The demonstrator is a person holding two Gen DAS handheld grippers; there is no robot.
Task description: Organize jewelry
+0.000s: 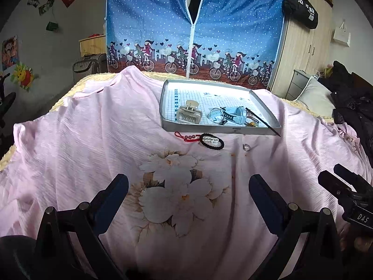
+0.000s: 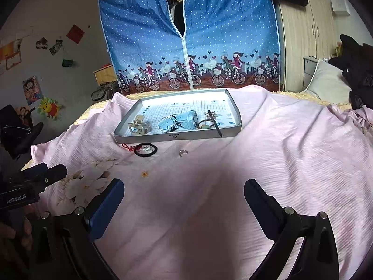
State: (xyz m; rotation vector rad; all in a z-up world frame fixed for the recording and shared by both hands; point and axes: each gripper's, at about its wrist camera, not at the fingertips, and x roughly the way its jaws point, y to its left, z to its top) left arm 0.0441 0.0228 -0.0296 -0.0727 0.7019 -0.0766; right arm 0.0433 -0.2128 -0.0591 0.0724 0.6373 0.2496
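Both tools [image 1: 188, 186] [image 2: 184, 191] gape, ring [image 2: 183, 152] well ahead.

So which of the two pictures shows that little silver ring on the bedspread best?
The right wrist view: the ring lies nearer the middle, its band showing clearly against the pink bedspread. The left wrist view shows the ring too, smaller and less distinct.

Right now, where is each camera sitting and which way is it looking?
Left wrist: sits on the left claw, low over the pink sheet, facing the tray and blue wardrobe; its own open fingers show, the right claw at the right edge.
Right wrist: sits on the right claw, facing the same way; its open fingers show, the left claw at the left edge.
Shared: tray, hair tie, ring, wardrobe.
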